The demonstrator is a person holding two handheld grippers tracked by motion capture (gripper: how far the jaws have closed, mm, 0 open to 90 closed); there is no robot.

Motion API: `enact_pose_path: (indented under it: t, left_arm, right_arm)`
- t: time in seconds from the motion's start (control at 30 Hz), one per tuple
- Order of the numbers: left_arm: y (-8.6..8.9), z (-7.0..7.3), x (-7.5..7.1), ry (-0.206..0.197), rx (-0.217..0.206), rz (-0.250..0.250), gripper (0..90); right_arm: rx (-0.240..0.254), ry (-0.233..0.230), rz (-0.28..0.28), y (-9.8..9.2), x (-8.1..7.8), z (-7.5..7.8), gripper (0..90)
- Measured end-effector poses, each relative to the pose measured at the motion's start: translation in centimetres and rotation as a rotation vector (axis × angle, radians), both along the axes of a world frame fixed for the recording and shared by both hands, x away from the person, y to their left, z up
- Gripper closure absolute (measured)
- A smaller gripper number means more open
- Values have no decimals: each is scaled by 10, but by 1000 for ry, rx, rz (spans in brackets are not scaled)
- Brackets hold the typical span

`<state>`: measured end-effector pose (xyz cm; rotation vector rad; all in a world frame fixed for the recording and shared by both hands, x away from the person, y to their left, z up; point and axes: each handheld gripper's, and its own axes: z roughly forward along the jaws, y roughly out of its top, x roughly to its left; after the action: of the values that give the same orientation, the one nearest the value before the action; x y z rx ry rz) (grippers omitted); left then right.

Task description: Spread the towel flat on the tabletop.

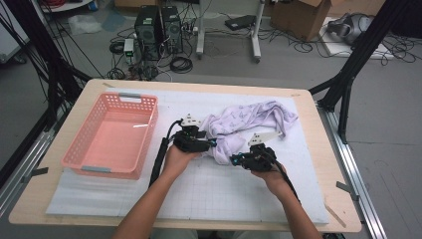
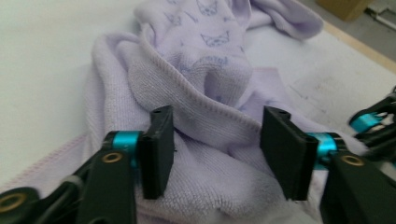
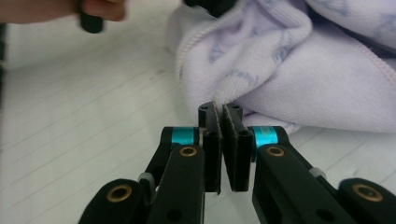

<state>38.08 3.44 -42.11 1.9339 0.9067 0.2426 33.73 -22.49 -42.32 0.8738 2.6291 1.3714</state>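
A crumpled lilac towel [image 1: 249,119] with a small printed pattern lies on the white gridded mat [image 1: 219,194]. My left gripper [image 1: 211,143] is at the towel's left end. In the left gripper view its jaws [image 2: 218,114] stand apart on either side of a raised fold of the towel [image 2: 205,70], and the pads are not pressing on it. My right gripper [image 1: 233,160] is at the towel's near edge. In the right gripper view it [image 3: 220,109] is shut, pinching a small ridge of the towel [image 3: 303,84] at its fingertips.
An empty pink plastic basket [image 1: 152,129] stands on the mat at the left. The wooden table edge [image 1: 318,149] runs along the right. The right gripper [image 2: 373,126] shows at the edge of the left gripper view, close by. Bare mat lies in front of the hands.
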Motion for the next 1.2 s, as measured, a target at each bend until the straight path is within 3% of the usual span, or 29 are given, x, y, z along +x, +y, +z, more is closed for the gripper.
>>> enact_pose_path:
  t: [0.13, 0.2, 0.23, 0.4, 0.47, 0.53, 0.6, 0.67, 0.73, 0.77, 0.83, 0.9, 0.97, 1.0, 1.03, 1.07, 1.1, 1.13, 1.2]
  left_arm:
    - [-1, 2, -3, -20, -1, -26, 797]
    - [3, 6, -4, -38, -13, -24, 880]
    - [6, 8, -4, -48, -16, -23, 895]
    - [12, 11, -6, -43, -31, -17, 893]
    - [12, 12, -7, -35, -52, -16, 831]
    - [8, 11, -7, -11, -84, -11, 645]
    - [-1, 8, -7, 2, -61, -16, 527]
    - [-13, 2, -7, 12, 29, -27, 472]
    - [-22, -4, -8, 10, 100, -28, 482]
    - [-25, -5, -8, 2, 119, -39, 536]
    - [-29, -6, -10, -22, 138, -63, 768]
    - [-29, -3, -12, -36, 102, -84, 818]
    - [-23, 5, -14, -43, 30, -94, 827]
    - [-19, 9, -15, -50, -2, -89, 828]
    - [-14, 14, -15, -53, -39, -80, 828]
    - [-9, 18, -16, -58, -57, -71, 828]
    - [-5, 21, -16, -61, -66, -58, 828]
    - [0, 24, -17, -63, -66, -45, 828]
    - [9, 25, -16, -63, -58, -20, 828]
  right_arm:
    - [-1, 32, 95, -3, -15, 0, 864]
    - [2, 30, 99, -8, -20, 1, 843]
    - [17, 22, 82, -12, -21, 1, 785]
    - [145, 10, -83, -42, -7, 6, 662]
    - [117, -17, -183, -51, -1, 5, 651]
    - [46, -37, -275, -54, 4, 2, 623]
    - [0, -44, -326, -55, 10, -4, 609]
    - [-17, -45, -358, -54, 14, -7, 605]
    - [-31, -51, -367, -52, 18, -11, 594]
    - [-41, -48, -367, -50, 20, -13, 580]
    - [-41, -42, -371, -47, 25, -17, 551]
    - [-18, -22, -371, -42, 29, -23, 503]
    - [-31, -2, -373, -34, 35, -28, 500]
    - [-33, -20, -370, -31, 37, -27, 524]
    - [-14, -7, -343, -27, 38, -27, 633]
    - [-41, -1, -300, -22, 39, -27, 687]
    - [-82, -46, -286, -16, 37, -26, 816]
    - [-79, -43, -250, -14, 35, -25, 829]
    - [-101, -41, -241, -15, 32, -22, 838]
